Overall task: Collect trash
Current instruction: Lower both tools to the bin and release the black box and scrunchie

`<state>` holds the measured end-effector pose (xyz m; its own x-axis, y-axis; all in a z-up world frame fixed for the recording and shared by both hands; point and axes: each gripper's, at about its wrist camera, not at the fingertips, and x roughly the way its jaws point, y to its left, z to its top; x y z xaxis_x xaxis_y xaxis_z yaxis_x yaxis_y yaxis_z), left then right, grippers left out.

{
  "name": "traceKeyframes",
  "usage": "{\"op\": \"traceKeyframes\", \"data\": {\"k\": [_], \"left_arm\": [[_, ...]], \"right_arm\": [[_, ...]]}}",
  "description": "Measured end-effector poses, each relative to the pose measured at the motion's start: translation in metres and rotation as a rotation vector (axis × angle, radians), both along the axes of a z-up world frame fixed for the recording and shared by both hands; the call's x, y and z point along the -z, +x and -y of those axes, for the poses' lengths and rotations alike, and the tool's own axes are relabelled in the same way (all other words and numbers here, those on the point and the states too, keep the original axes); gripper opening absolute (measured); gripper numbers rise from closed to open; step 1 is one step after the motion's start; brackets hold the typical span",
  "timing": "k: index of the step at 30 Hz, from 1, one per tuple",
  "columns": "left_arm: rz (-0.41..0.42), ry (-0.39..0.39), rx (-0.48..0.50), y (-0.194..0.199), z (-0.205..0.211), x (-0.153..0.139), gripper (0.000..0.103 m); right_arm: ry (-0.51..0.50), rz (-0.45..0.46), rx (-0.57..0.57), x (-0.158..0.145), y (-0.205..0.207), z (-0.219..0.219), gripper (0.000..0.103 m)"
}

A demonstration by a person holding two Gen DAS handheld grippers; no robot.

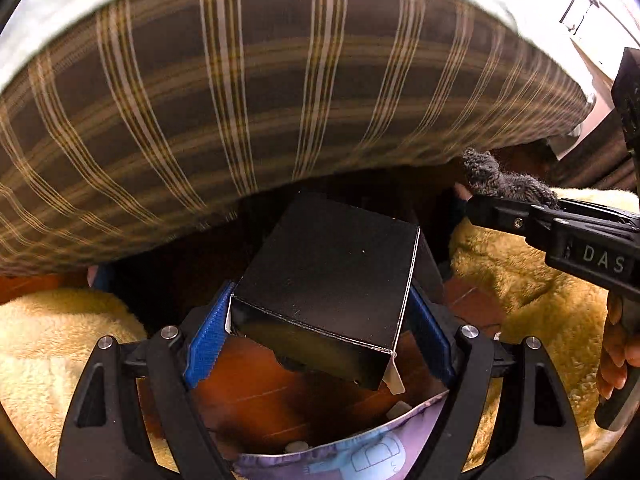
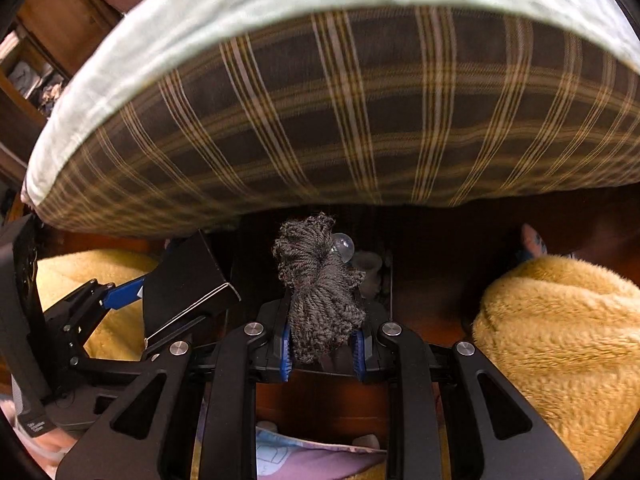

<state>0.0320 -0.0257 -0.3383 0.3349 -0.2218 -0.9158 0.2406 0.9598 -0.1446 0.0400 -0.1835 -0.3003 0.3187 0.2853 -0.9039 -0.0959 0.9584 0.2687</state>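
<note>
My left gripper (image 1: 320,304) is shut on a black cardboard box (image 1: 332,280), its blue pads pressing both sides, held above the wooden floor. The box also shows at the left of the right wrist view (image 2: 188,284). My right gripper (image 2: 322,320) is shut on a bundle of dark grey yarn (image 2: 320,280), which sticks up between the blue pads. In the left wrist view the yarn (image 1: 500,180) and the right gripper (image 1: 492,200) show at the right. A purple printed bag (image 1: 340,456) lies open below the left gripper; it also shows in the right wrist view (image 2: 312,460).
A brown plaid mattress (image 1: 260,100) with a pale green sheet fills the upper half of both views. Yellow fluffy slippers or blankets (image 2: 560,340) lie left and right on the wooden floor (image 1: 256,396). A clear small ball (image 2: 343,245) sits behind the yarn. A wooden cabinet (image 2: 60,12) stands at far left.
</note>
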Motion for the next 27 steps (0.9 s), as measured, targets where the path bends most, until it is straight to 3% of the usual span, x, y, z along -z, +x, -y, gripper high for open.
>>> {"op": "traceKeyframes", "data": {"k": [11,13,15,19,22,24,27], "left_arm": [[-0.081,0.011,0.007,0.018,0.000,0.022,0.081],[-0.086,0.018,0.012,0.021,0.002,0.024,0.081],[-0.093,0.023,0.015,0.024,0.003,0.025,0.083],[-0.092,0.022,0.005,0.029,0.002,0.020,0.091],[-0.080,0.023,-0.003,0.029,-0.001,0.013,0.095],[-0.066,0.022,-0.008,0.029,-0.003,0.007,0.095],[-0.023,0.031,-0.009,0.027,-0.006,-0.008,0.095]], "right_arm": [[0.011,-0.090,-0.004,0.033,0.018,-0.005,0.028],[0.016,-0.095,0.004,0.034,0.022,-0.005,0.037],[0.023,-0.094,0.016,0.034,0.026,-0.003,0.056],[0.030,-0.083,0.039,0.030,0.030,0.004,0.065],[0.037,-0.060,0.059,0.021,0.030,0.009,0.078],[0.040,-0.042,0.072,0.014,0.030,0.012,0.087],[0.046,-0.011,0.085,0.001,0.027,0.015,0.091]]}}
